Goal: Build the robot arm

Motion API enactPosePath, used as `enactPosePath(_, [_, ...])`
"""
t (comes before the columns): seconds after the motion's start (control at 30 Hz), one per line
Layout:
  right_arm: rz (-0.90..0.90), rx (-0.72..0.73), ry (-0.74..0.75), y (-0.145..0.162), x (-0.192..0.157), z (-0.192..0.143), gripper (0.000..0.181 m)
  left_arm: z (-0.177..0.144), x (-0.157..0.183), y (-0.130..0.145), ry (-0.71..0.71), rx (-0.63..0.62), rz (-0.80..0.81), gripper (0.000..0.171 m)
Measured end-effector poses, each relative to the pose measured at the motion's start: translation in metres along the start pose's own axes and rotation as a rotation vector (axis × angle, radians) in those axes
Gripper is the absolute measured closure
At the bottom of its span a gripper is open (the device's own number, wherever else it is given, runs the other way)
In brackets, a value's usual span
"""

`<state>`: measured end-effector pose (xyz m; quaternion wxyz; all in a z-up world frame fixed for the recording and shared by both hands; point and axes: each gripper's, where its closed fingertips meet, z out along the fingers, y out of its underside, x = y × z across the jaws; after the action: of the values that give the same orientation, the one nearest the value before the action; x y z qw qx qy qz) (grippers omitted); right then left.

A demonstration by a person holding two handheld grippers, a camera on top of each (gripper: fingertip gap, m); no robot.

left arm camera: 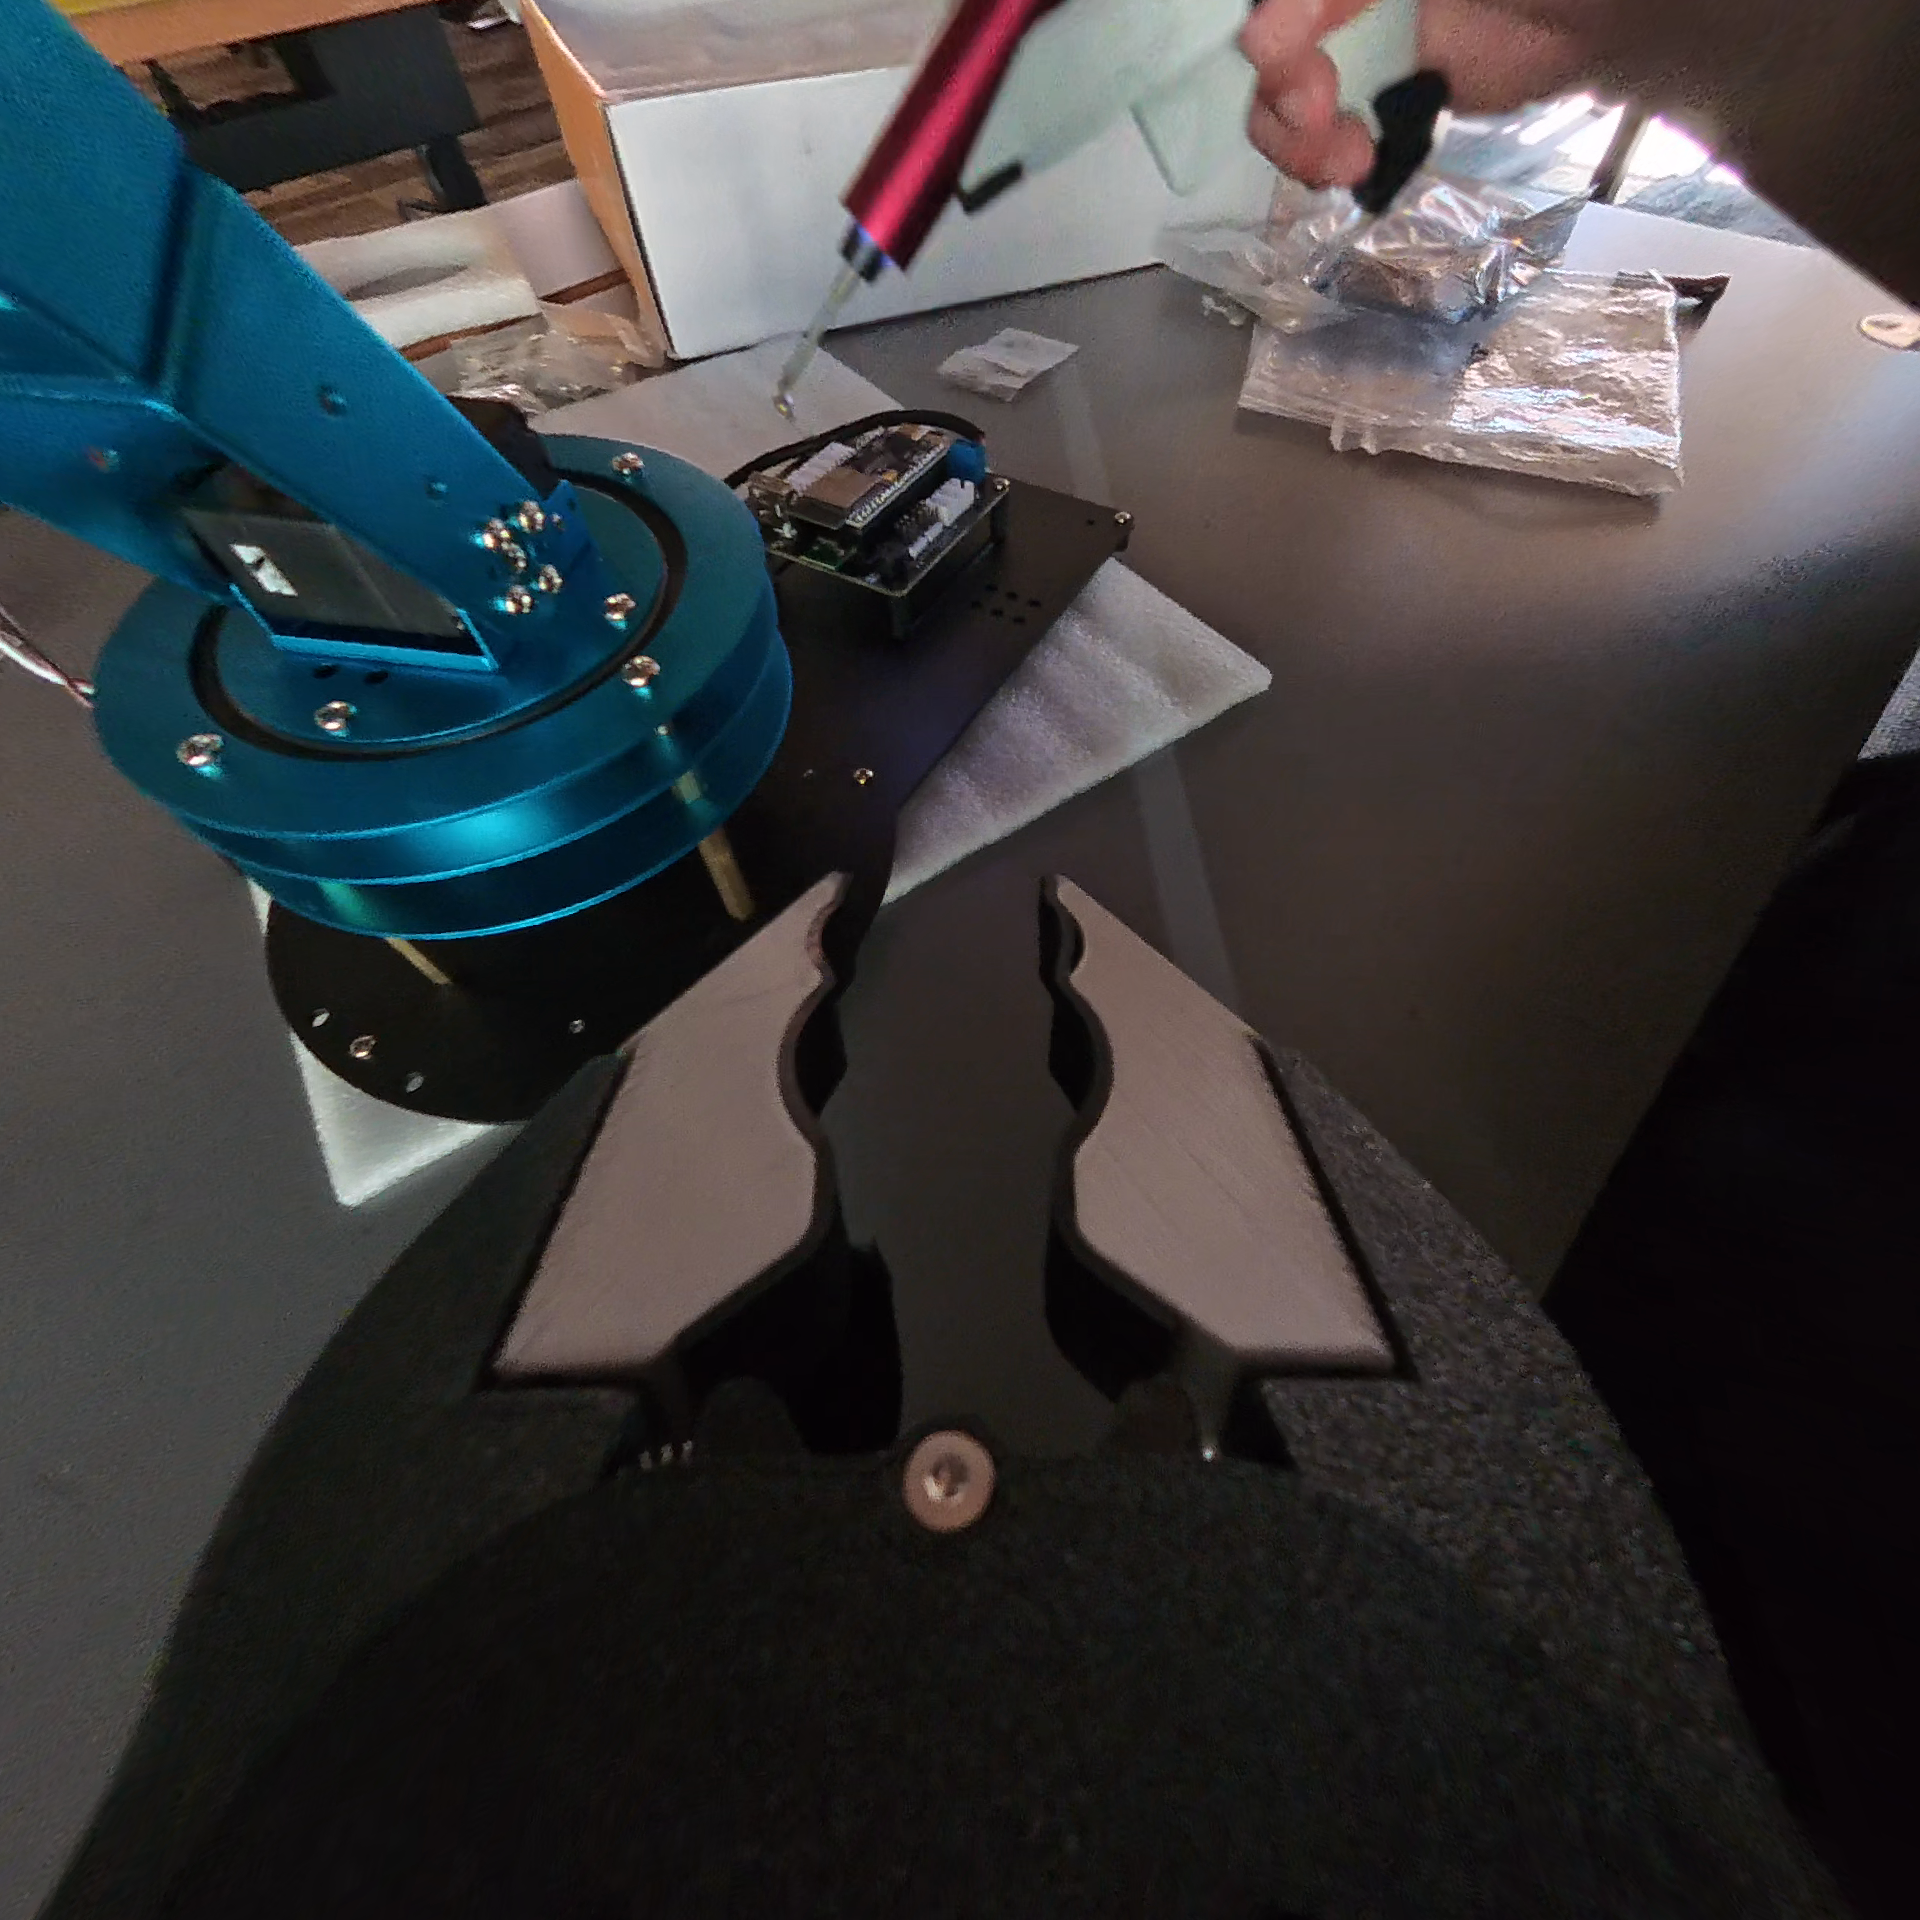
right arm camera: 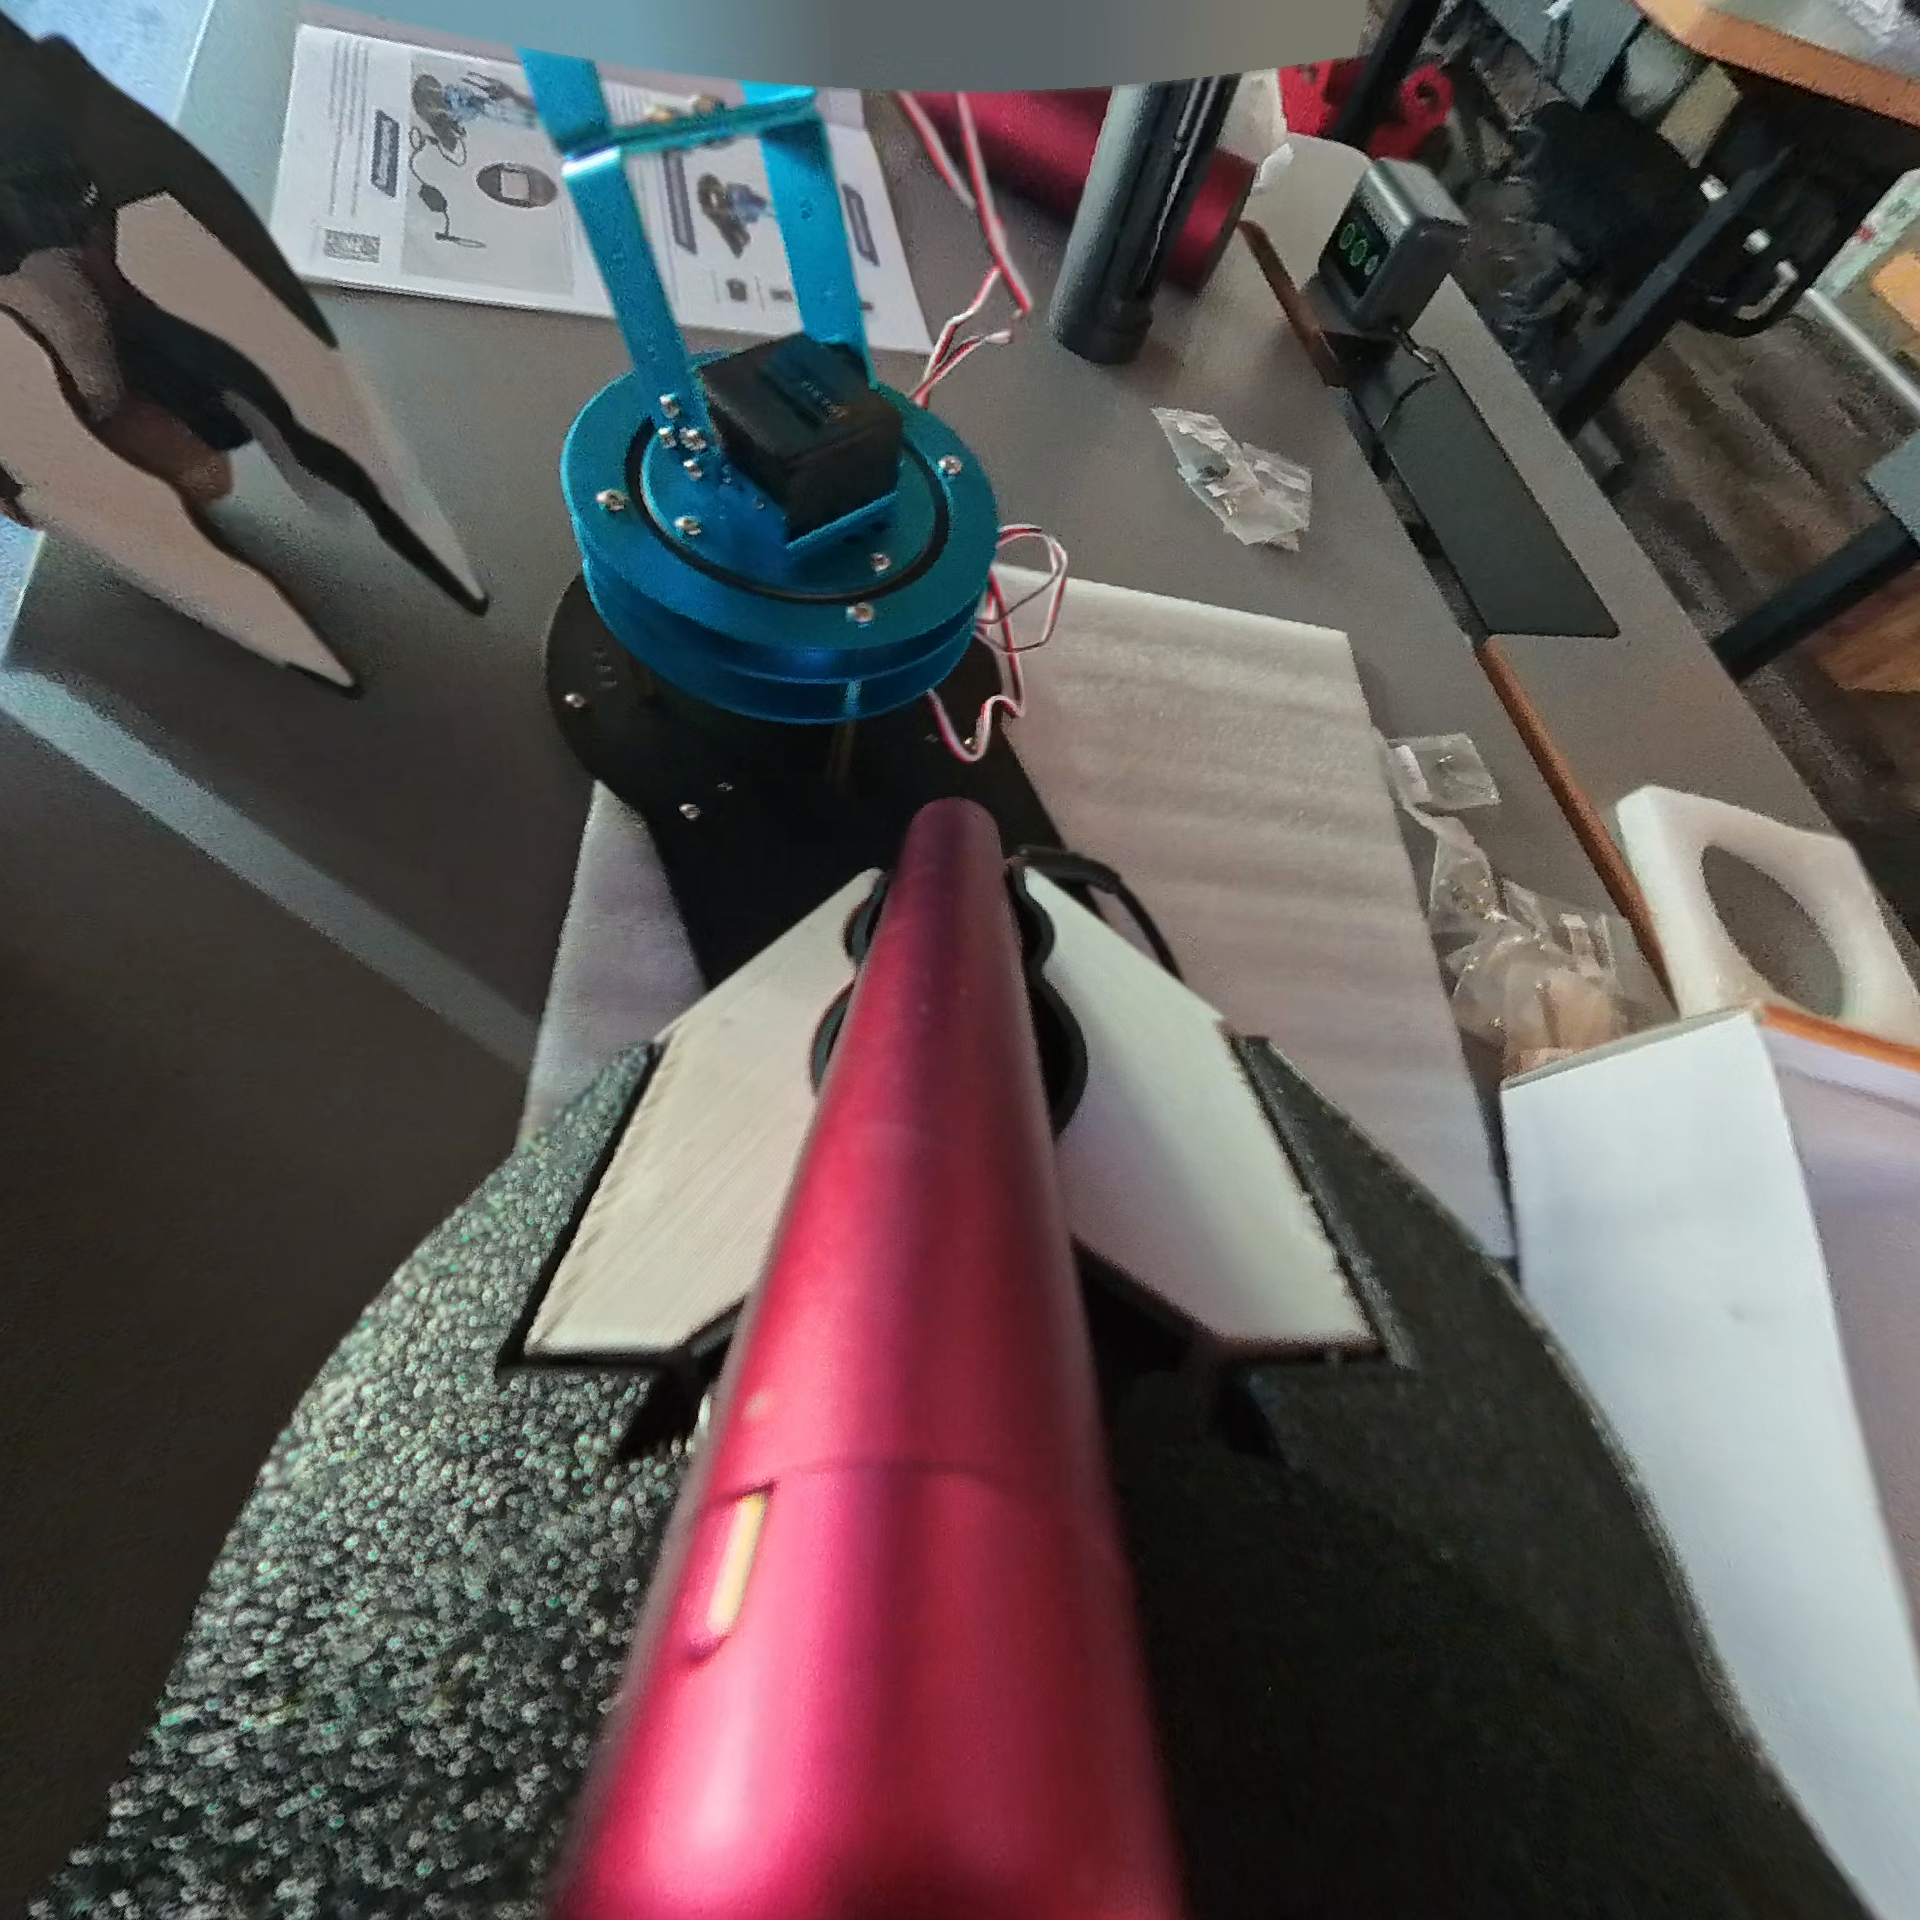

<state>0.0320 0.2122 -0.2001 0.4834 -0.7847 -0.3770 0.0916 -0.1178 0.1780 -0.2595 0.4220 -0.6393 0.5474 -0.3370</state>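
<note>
right hand-held gripper (right arm camera: 940,914) clamps red screwdriver (right arm camera: 914,1351); left hand-held gripper (left arm camera: 945,914) parted, empty, beside blue turntable (left arm camera: 447,727).

Both tongs, left (left arm camera: 945,935) and right (right arm camera: 940,914), have speckled black bodies and pale grey wavy-edged fingers (left arm camera: 696,1143); a silver screw (left arm camera: 947,1480) sits centrally.

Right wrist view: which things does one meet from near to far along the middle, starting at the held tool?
Red electric screwdriver between the right gripper's jaws → black base plate → blue turntable → blue bracket → printed instruction sheet.
</note>
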Motion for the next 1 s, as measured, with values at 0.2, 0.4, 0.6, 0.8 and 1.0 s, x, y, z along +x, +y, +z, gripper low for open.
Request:
enactPosePath(0.2, [-0.089,-0.046,-0.240,-0.001,0.031,0.012,0.160,0.012,0.006,-0.013,0.030,0.044,0.005,0.137])
enactPosePath(0.4, [-0.132,-0.058,-0.476,0.008,0.038,0.026,0.161,0.025,0.009,-0.016,0.036,0.026,-0.023,0.138])
enactPosePath(0.6, [-0.191,-0.093,-0.552,0.014,0.043,0.032,0.162,0.024,0.001,-0.018,0.021,0.042,-0.078,0.138])
enactPosePath(0.8, [-0.205,-0.121,-0.597,0.012,0.046,0.032,0.161,0.027,0.002,-0.015,0.034,0.018,-0.080,0.137])
enactPosePath(1.0, [-0.206,-0.143,-0.644,0.009,0.043,0.034,0.161,0.028,0.002,-0.014,0.044,0.009,-0.101,0.137])
